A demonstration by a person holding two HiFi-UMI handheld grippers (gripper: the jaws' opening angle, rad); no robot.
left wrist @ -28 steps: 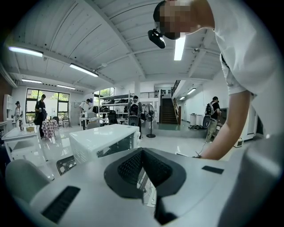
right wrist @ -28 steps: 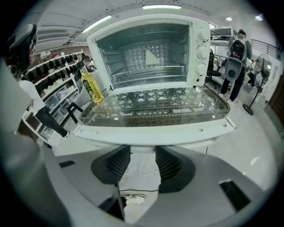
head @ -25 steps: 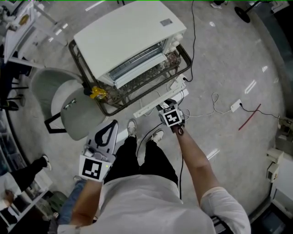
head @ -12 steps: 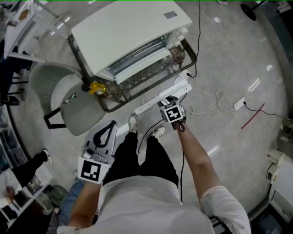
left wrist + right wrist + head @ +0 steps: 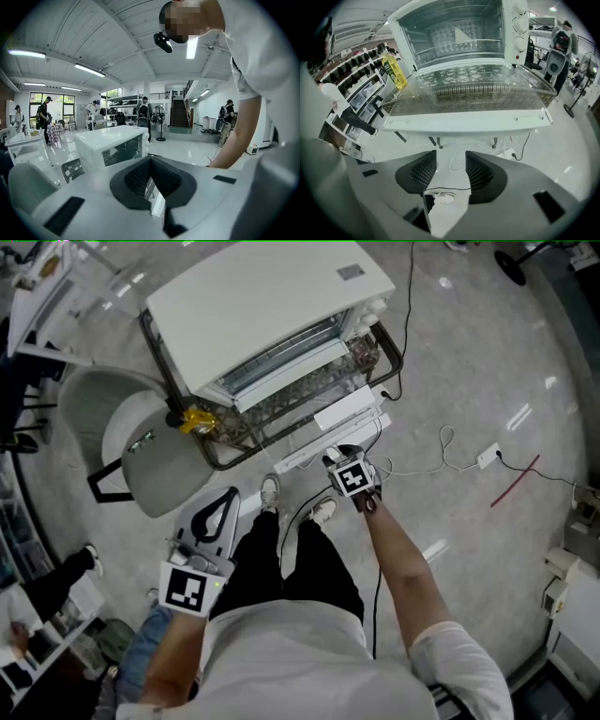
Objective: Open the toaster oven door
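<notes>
lying open, toaster oven door (image 5: 468, 96) (right claw (image 5: 451, 159) just opening, empty)

Grey chair (image 5: 139, 448) beside woven-top table (image 5: 230, 444); yellow bottle (image 5: 199, 420) on table corner.

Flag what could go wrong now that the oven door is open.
1. The toaster oven door lies flat and overhangs the table. The right claw, its jaws just opening with nothing between them, sits just below the handle and could knock it.
2. Loose cables on the floor could snag a foot.
</notes>
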